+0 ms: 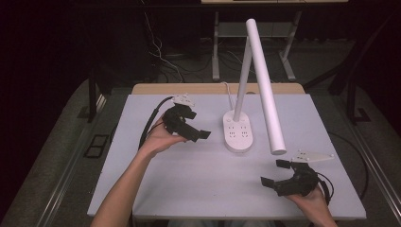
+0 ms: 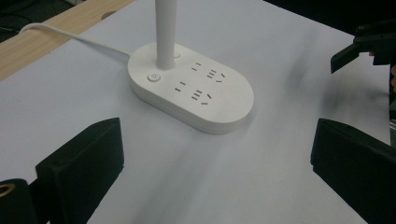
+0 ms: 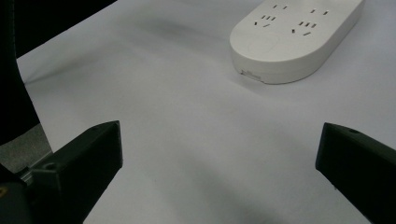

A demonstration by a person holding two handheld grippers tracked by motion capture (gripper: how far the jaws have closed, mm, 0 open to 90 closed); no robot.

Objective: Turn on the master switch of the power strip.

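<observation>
Cut-off and hidden parts around the lamp and both grippers

In the left gripper view the lamp (image 2: 191, 88) loses its stem at the top edge beyond the fingers (image 2: 81, 172), and its white cord (image 2: 70, 37) runs out at the left edge. In the right gripper view the lamp's base is clipped at the top edge. In the high view the right gripper (image 1: 275, 173) covers part of the right hand (image 1: 314, 205), and the bench (image 1: 189, 184) hides the person below its near edge.
</observation>
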